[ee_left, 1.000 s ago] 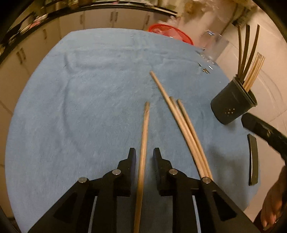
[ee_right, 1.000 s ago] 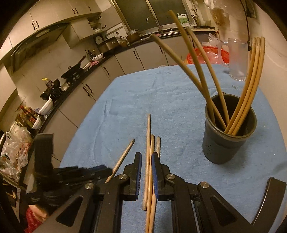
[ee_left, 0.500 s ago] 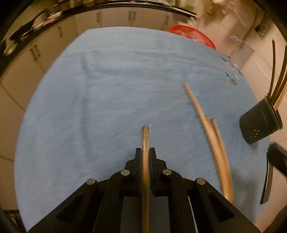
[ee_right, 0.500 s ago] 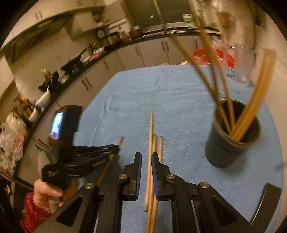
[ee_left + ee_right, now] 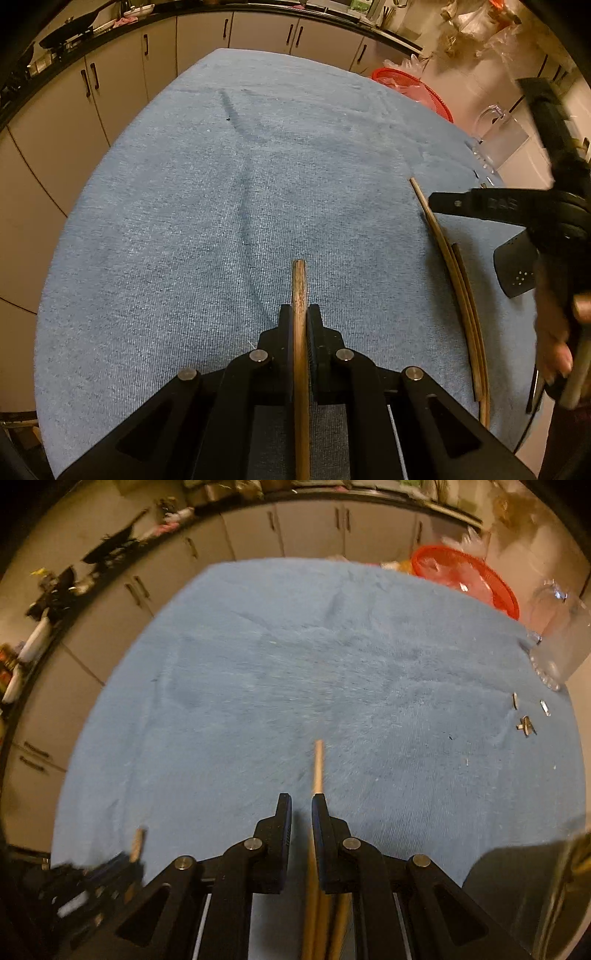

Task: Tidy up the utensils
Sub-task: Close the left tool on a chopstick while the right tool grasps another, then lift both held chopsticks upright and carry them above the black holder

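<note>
Blue cloth fills mid-frame, one chopstick is clamped dead centre by the left gripper, while the right gripper, nearly closed, grips nothing; three chopsticks at right remain unsorted.

Wood, cloth, plastic and glass under warm light

Matt brown wooden chopstick; blue cloth with a fine ribbed weave; matt black plastic gripper fingers with shiny metal pins; glossy red plastic basin; clear glass jug, upper right.
</note>
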### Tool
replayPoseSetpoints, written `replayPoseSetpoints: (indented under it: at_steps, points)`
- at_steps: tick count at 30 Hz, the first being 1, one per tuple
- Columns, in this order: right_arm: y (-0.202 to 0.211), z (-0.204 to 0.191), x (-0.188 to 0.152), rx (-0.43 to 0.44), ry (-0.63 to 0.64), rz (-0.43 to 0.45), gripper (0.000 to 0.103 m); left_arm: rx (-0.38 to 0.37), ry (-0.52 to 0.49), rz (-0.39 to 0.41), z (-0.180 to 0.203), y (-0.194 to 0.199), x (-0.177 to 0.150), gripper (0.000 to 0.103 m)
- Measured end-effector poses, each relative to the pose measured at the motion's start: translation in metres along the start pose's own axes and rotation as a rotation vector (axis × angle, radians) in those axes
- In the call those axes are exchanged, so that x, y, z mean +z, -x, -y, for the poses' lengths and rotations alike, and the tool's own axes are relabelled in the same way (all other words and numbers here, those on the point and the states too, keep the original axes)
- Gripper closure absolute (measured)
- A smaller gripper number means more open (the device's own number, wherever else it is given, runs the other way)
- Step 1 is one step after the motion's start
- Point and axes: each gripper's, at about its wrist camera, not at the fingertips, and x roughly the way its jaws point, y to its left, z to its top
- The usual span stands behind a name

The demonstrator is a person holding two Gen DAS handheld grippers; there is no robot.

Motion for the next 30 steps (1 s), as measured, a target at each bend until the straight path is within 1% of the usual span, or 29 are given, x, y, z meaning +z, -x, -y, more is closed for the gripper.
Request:
replayPoseSetpoints:
  at_steps: [3, 4, 6, 7, 8, 9, 11, 13, 15, 17, 21, 24, 26, 27, 30]
  points:
    - [-0.013, 0.008, 0.004, 0.030, -0.020, -0.040, 0.090, -0.007, -0.001, 0.002, -0.003, 0.000, 0.000, 0.094]
    - [-0.016, 0.009, 0.004, 0.042, -0.022, -0.044, 0.090, -0.006, -0.001, 0.002, -0.003, 0.000, 0.000, 0.094]
    - [-0.015, 0.003, 0.003, 0.029, 0.006, -0.032, 0.088, -0.002, -0.004, 0.004, -0.002, -0.002, 0.001, 0.094]
    - [-0.015, 0.000, 0.002, 0.037, 0.010, -0.028, 0.091, 0.000, -0.005, 0.004, -0.001, -0.003, 0.002, 0.094]
    - [-0.015, -0.003, 0.001, 0.061, 0.010, -0.032, 0.092, 0.003, -0.006, 0.005, 0.000, -0.003, 0.003, 0.094]
    - [-0.013, -0.008, -0.001, 0.072, 0.015, -0.031, 0.096, 0.003, -0.005, 0.008, 0.000, -0.004, 0.004, 0.095]
    - [-0.005, -0.014, -0.007, 0.126, 0.012, -0.012, 0.097, -0.003, -0.001, 0.013, 0.000, -0.003, 0.005, 0.095]
    - [0.013, -0.017, -0.016, 0.163, 0.015, 0.042, 0.097, -0.022, 0.001, 0.030, 0.001, 0.004, 0.005, 0.095]
    - [0.034, -0.016, -0.027, 0.176, 0.021, 0.100, 0.097, -0.041, 0.000, 0.066, 0.000, 0.017, 0.004, 0.095]
    - [0.063, -0.015, -0.039, 0.198, 0.026, 0.178, 0.097, -0.059, -0.002, 0.109, 0.002, 0.033, 0.004, 0.095]
    - [0.130, -0.009, -0.067, 0.228, 0.040, 0.364, 0.097, -0.079, -0.006, 0.202, 0.009, 0.068, 0.003, 0.095]
    - [0.169, -0.007, -0.086, 0.213, 0.053, 0.483, 0.097, -0.087, -0.010, 0.254, 0.014, 0.091, 0.000, 0.095]
    - [0.185, -0.010, -0.091, 0.203, 0.054, 0.535, 0.097, -0.082, -0.024, 0.286, 0.020, 0.106, -0.004, 0.095]
    - [0.186, -0.016, -0.092, 0.207, 0.052, 0.547, 0.097, -0.084, -0.026, 0.302, 0.022, 0.114, -0.006, 0.095]
    - [0.203, -0.012, -0.104, 0.203, 0.036, 0.595, 0.097, -0.083, -0.044, 0.342, 0.031, 0.132, -0.008, 0.095]
